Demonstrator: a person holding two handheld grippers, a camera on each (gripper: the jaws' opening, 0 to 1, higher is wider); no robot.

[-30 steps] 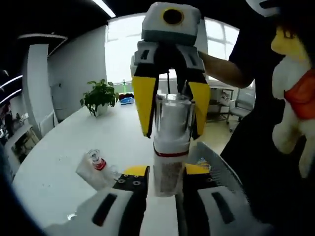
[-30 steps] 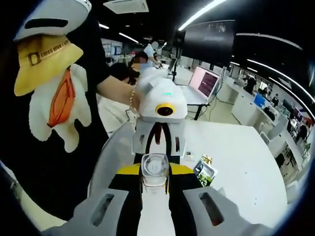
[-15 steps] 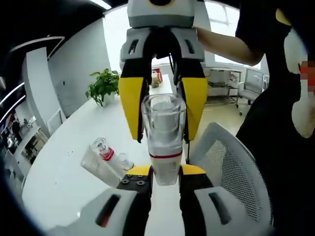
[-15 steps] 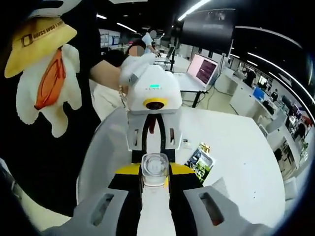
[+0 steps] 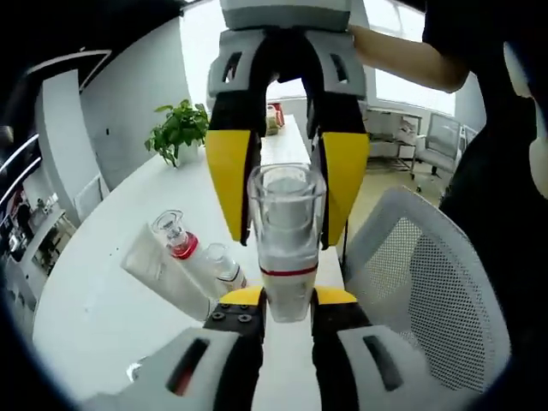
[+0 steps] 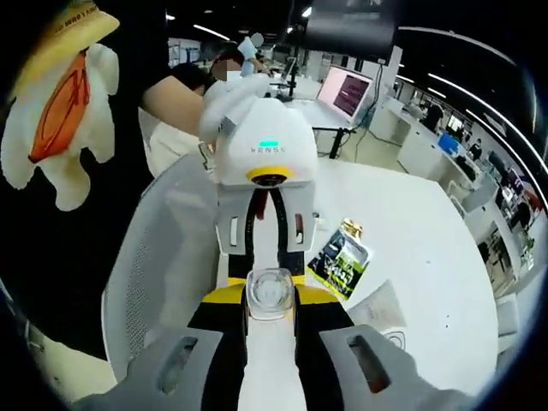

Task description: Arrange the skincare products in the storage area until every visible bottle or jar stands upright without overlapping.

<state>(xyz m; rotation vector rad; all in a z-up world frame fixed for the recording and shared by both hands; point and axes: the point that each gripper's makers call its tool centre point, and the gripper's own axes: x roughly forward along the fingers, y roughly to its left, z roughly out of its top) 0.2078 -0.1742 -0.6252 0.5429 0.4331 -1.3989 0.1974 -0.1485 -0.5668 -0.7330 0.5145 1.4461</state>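
Left hand-held gripper: clamped on the lower body of the clear-capped bottle, held above the white bench.
Right hand-held gripper: closed on the same bottle's capped end.
Other bottles: lying near the bench's edge.
Green packet: flat on the bench.
Mesh chair: beside the bench edge.
Potted plant: far end.

A plant stands far on the white table, a mesh chair beside it, a green packet lies flat.
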